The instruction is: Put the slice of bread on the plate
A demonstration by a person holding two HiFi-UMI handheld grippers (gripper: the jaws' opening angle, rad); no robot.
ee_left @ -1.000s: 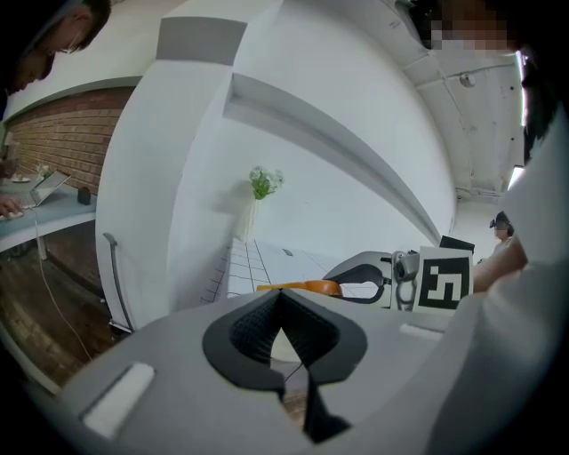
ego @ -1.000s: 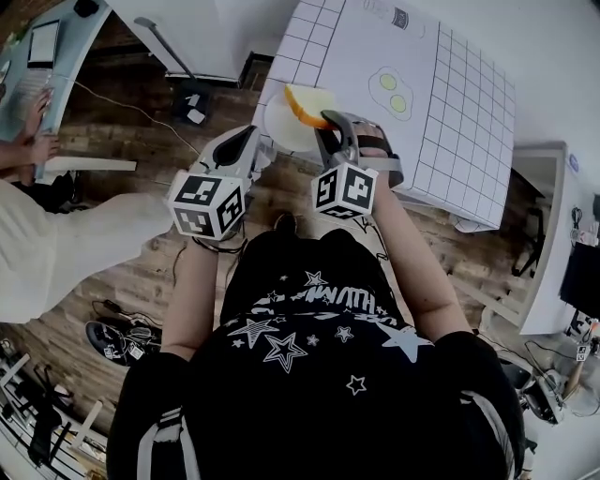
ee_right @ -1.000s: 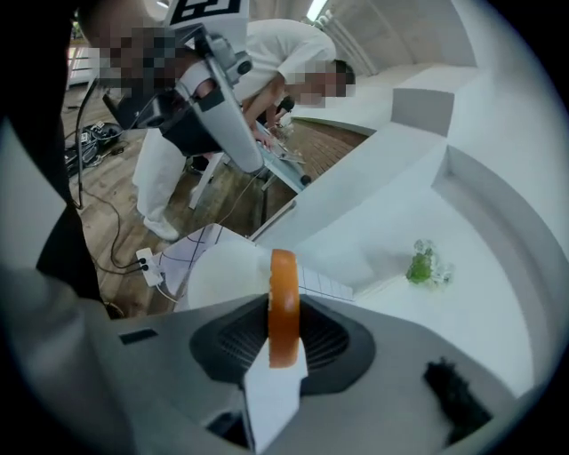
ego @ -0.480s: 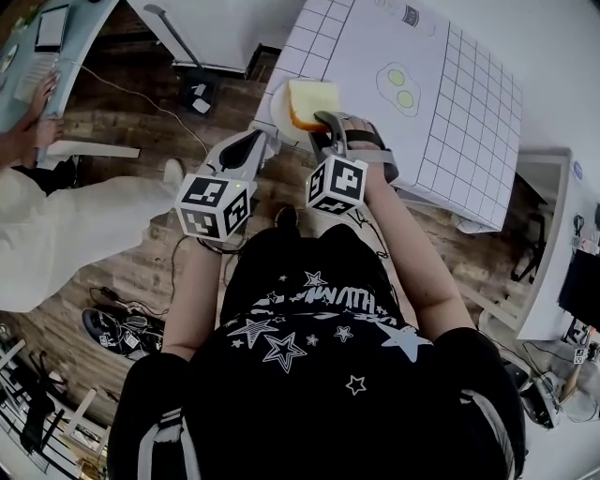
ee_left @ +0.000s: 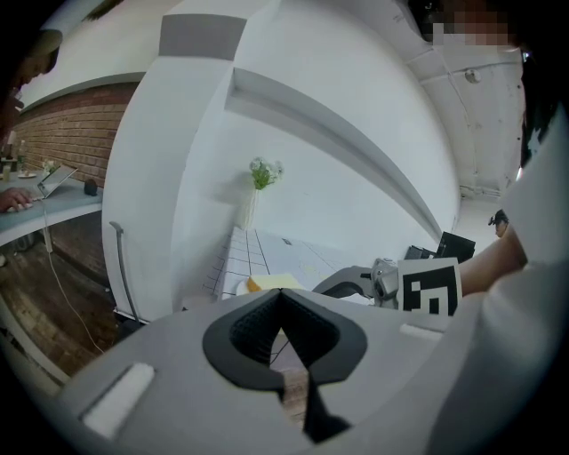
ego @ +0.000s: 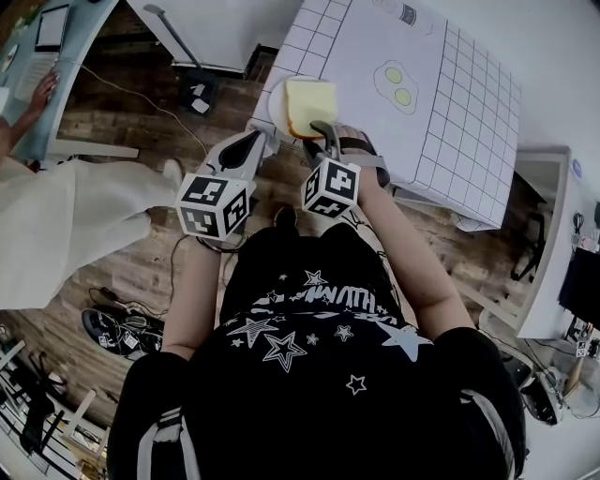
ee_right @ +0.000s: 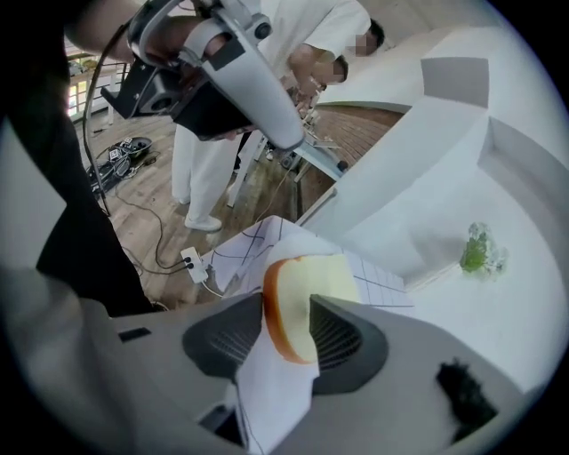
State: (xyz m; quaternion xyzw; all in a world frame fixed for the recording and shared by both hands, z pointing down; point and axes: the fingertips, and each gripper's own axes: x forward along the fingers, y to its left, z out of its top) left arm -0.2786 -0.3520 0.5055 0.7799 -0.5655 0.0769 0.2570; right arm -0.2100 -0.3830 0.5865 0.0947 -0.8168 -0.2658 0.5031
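Observation:
The slice of bread, pale with an orange-brown crust, lies flat on the white plate at the near corner of the gridded table. My right gripper reaches down to the bread's near edge. Its jaws are opening, with the bread still between the pads and a gap showing on the crust side. My left gripper hovers just left of the plate, off the table's edge, shut with nothing in it. In the left gripper view its tips meet, and the bread lies beyond them.
Two fried eggs lie further back on the table and a can stands at its far end. A small plant stands by the wall. A person in white is at the left, over a wooden floor with cables.
The right gripper has come down with the bread, which went from tilted above the plate to flat on it. Its jaws have spread. The left gripper has barely moved.

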